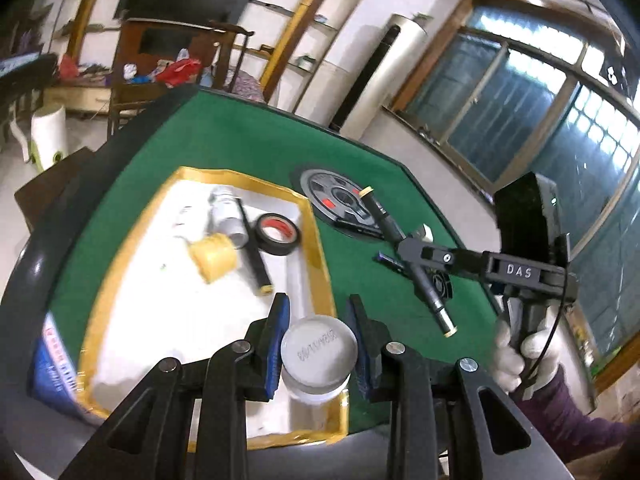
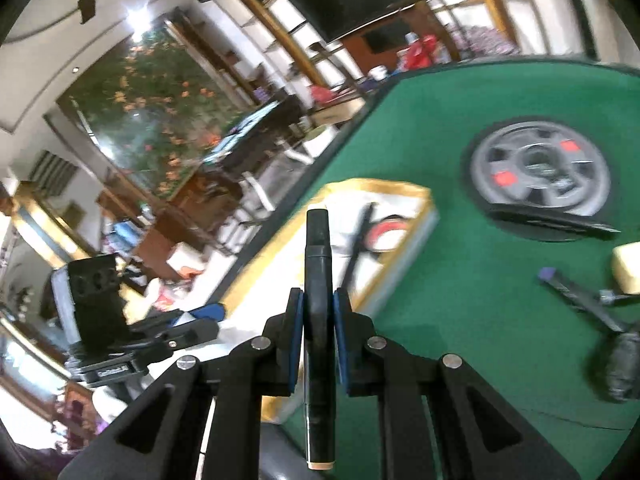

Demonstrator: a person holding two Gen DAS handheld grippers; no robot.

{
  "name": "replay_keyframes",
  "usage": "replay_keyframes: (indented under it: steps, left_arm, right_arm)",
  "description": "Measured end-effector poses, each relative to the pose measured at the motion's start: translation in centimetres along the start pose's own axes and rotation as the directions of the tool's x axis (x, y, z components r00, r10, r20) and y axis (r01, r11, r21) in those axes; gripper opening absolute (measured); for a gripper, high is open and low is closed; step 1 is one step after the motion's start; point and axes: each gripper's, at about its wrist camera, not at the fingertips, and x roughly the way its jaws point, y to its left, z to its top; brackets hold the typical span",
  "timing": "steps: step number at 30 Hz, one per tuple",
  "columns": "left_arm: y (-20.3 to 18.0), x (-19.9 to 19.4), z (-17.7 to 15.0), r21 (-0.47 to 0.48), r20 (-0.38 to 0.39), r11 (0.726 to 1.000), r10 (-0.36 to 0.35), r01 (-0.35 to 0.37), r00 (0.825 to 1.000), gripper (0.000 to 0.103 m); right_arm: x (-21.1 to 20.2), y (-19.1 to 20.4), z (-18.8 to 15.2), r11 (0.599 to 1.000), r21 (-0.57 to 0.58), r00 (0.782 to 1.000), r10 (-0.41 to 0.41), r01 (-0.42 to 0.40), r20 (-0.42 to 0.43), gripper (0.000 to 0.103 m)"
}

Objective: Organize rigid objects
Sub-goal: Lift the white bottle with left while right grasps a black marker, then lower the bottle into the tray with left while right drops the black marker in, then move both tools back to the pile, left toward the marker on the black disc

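My left gripper is shut on a small clear jar with a grey lid above the near right corner of the white tray with a yellow rim. My right gripper is shut on a black marker and holds it above the green table, right of the tray; it also shows in the left wrist view. In the tray lie a black tape roll, a yellow tape roll, a black marker and a white tube.
A grey round dial sits in the middle of the green felt table, with a black flat object beside it. A dark pen, a yellowish block and a black lumpy object lie on the right. A blue booklet lies left of the tray.
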Motion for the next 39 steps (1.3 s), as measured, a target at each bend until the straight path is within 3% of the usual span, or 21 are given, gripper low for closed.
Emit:
replay_keyframes:
  steps: [3,9,16,18,20,24,27,29,30,33,36,39]
  left_arm:
    - [1.9,0.3,0.3,-0.023,-0.059,0.998,0.051,-0.052,0.997,0.03]
    - [5.1,4.8,0.8,-0.067,-0.174,0.987,0.13,-0.143,0.976,0.03]
    - [6.5,8.3,2.3,-0.106,-0.157,0.977,0.169,-0.186,0.973,0.03]
    - [6.5,8.6,2.3,-0.106,-0.153,0.977,0.17,-0.187,0.973,0.037]
    - [6.6,8.4,2.0,-0.123,-0.151,0.977,0.158,-0.177,0.976,0.052]
    - [6.4,7.4,1.4,-0.144,-0.152,0.974,0.152,-0.174,0.977,0.062]
    - [6.2,6.3,1.1,-0.164,-0.152,0.971,0.151,-0.176,0.977,0.065]
    - [6.1,5.5,1.0,-0.171,-0.14,0.969,0.157,-0.18,0.978,0.065]
    - [5.9,4.9,0.9,-0.17,-0.125,0.968,0.165,-0.185,0.978,0.065]
    - [5.4,3.5,0.9,-0.172,-0.091,0.964,0.187,-0.2,0.978,0.069]
    - [4.9,2.4,1.0,-0.176,-0.052,0.965,0.189,-0.195,0.981,0.07]
    - [4.1,2.0,1.1,-0.177,-0.023,0.968,0.174,-0.175,0.984,0.07]
  right_arm:
    - [2.6,1.5,0.3,0.999,0.013,0.999,0.038,-0.038,-0.038,0.014]
    - [9.5,2.9,-0.2,0.999,0.035,0.989,-0.023,0.028,-0.145,0.014]
    - [13.6,3.3,0.1,0.981,0.044,0.968,-0.176,0.187,-0.177,0.015]
    - [13.9,3.4,0.1,0.971,0.023,0.958,-0.233,0.24,-0.166,0.014]
    - [14.0,3.3,0.1,0.961,0.017,0.949,-0.27,0.277,-0.162,0.014]
    - [14.3,3.1,0.3,0.942,0.0,0.93,-0.331,0.335,-0.158,0.015]
    - [14.4,3.0,0.5,0.937,-0.008,0.927,-0.347,0.35,-0.14,0.026]
    - [14.2,3.1,0.5,0.949,-0.003,0.941,-0.314,0.316,-0.124,0.047]
    - [13.8,3.2,0.5,0.952,-0.003,0.946,-0.304,0.306,-0.11,0.05]
    - [11.8,3.6,0.7,0.953,-0.021,0.952,-0.303,0.302,-0.051,0.052]
    - [8.9,3.4,0.7,0.952,-0.032,0.953,-0.303,0.303,0.018,0.064]
    - [5.0,2.7,0.1,0.934,-0.038,0.928,-0.349,0.356,0.128,0.069]
